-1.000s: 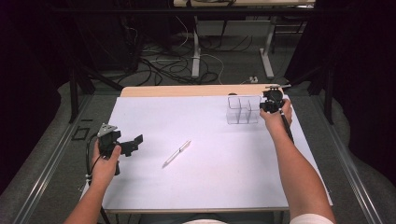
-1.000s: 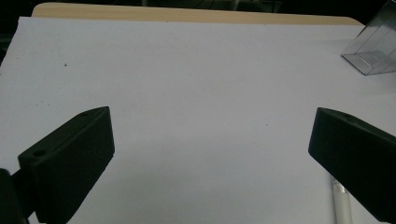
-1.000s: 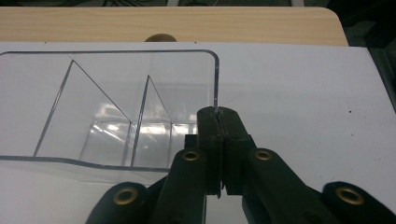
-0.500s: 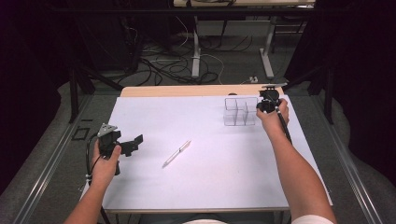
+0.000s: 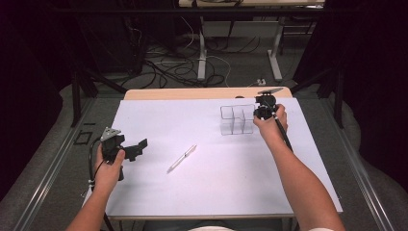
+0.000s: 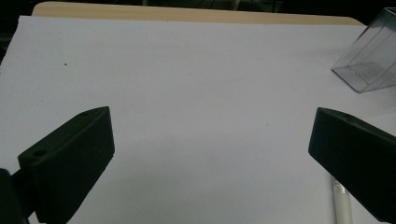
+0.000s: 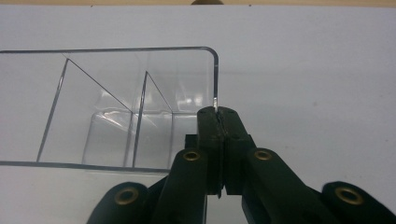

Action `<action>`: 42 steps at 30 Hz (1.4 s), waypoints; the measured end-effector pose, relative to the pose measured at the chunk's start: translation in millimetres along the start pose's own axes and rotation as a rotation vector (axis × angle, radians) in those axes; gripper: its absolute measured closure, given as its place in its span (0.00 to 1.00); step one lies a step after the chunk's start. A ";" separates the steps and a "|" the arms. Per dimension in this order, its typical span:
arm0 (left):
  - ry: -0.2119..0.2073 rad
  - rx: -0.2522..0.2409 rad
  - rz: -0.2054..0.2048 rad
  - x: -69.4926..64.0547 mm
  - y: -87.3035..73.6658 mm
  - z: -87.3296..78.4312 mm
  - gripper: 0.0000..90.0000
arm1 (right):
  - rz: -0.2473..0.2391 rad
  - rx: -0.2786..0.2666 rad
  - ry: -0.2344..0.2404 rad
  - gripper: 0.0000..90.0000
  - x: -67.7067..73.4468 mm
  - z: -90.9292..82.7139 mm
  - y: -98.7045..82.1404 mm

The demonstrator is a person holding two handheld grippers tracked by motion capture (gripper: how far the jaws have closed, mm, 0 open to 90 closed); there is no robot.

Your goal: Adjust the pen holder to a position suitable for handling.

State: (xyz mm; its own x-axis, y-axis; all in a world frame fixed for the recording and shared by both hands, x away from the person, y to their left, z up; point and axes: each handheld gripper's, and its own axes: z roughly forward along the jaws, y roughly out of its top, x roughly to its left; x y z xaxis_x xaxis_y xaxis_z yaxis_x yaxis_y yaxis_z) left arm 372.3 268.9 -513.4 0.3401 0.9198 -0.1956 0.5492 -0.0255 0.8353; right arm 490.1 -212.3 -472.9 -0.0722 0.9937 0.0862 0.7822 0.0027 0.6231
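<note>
White table (image 5: 211, 192), right claw (image 7: 218, 112) pinching clear organizer (image 7: 116, 93) wall, pen (image 5: 182, 158) beyond

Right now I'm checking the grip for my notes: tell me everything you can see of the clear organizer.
The organizer is a clear, plastic-looking box with rounded corners, open on top and split by thin dividers into compartments, all empty. It stands upright on the white table, far right of centre. The right gripper is shut on its right wall at the rim. Nothing else touches it; the pen lies apart.
</note>
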 end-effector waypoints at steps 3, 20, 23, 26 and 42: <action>0.000 0.000 0.000 0.0 0.1 -0.1 0.00 | 0.007 0.014 0.002 0.99 7.0 -1.7 -1.3; -0.006 -0.002 0.001 -0.3 0.9 -0.8 0.00 | 0.004 0.097 0.077 0.99 60.6 -7.0 -10.0; -0.008 -0.002 0.004 -0.7 1.0 -0.7 0.00 | 0.017 0.107 0.087 0.99 66.8 -6.9 -10.2; -0.009 -0.001 0.005 -0.7 0.9 -0.6 0.00 | 0.031 0.120 0.093 0.99 70.4 -7.0 -10.2; -0.011 0.005 0.012 -2.6 0.7 1.1 0.00 | 0.081 0.192 0.136 0.98 68.7 -10.0 -9.9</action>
State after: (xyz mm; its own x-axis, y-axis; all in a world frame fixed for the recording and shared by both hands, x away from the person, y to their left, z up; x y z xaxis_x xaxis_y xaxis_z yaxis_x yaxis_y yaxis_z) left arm 372.7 266.1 -512.9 0.3550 0.9151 -0.1913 0.5487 -0.0383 0.8352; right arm 471.2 -145.3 -465.4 -0.0770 0.9672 0.2419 0.8911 -0.0421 0.4518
